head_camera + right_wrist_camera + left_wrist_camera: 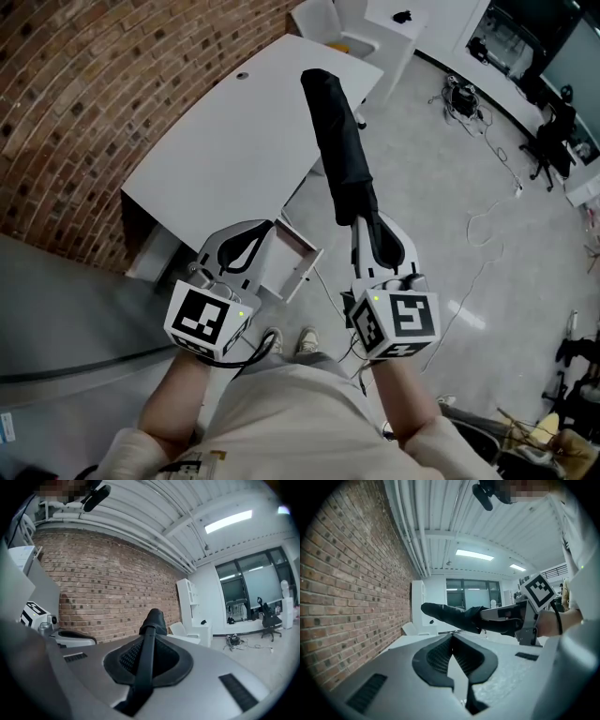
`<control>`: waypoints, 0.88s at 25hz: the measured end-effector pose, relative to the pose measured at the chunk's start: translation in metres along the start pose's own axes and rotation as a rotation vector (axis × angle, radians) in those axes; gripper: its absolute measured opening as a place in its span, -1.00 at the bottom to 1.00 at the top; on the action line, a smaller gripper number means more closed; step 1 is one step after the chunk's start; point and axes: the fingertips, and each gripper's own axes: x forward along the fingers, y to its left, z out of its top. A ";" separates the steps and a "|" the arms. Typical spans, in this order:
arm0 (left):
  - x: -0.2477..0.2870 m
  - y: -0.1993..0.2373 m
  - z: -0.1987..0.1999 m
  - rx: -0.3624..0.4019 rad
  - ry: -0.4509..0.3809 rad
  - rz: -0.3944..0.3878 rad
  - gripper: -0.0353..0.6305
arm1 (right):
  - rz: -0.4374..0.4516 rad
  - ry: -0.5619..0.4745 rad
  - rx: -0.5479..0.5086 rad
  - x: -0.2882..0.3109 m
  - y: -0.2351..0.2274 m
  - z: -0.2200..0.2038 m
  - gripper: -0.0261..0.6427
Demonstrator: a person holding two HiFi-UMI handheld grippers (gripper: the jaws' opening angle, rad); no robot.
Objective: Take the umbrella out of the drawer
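Observation:
A folded black umbrella (340, 141) is raised in the air over the white table's corner, pointing away from me. My right gripper (368, 223) is shut on its lower end. In the right gripper view its dark shaft (146, 660) runs between the pads and the rolled canopy (153, 620) sticks out ahead. My left gripper (264, 230) hangs beside it, shut and holding nothing, above the open white drawer (298, 255). From the left gripper view its pads meet at the tips (452, 637), and the umbrella (452, 615) with the right gripper (520, 620) shows beyond.
The white table (234, 141) stands against a brick wall (84, 103). White shelving (375, 28) is behind it. Cables (469, 103) and office chairs (553, 141) lie on the grey floor at right. My feet (291, 345) are just below the drawer.

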 end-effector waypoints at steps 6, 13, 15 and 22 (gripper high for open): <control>-0.015 -0.006 0.047 0.052 -0.109 0.021 -0.87 | 0.054 -0.124 -0.062 -0.018 0.017 0.055 -0.85; -0.033 -0.013 0.068 0.054 -0.137 0.029 -0.87 | 0.099 -0.193 -0.099 -0.047 0.028 0.087 -0.85; -0.037 -0.015 0.069 0.066 -0.142 0.030 -0.87 | 0.108 -0.199 -0.109 -0.054 0.030 0.090 -0.85; -0.043 -0.022 0.057 0.059 -0.128 0.030 -0.87 | 0.133 -0.166 -0.125 -0.063 0.033 0.082 -0.85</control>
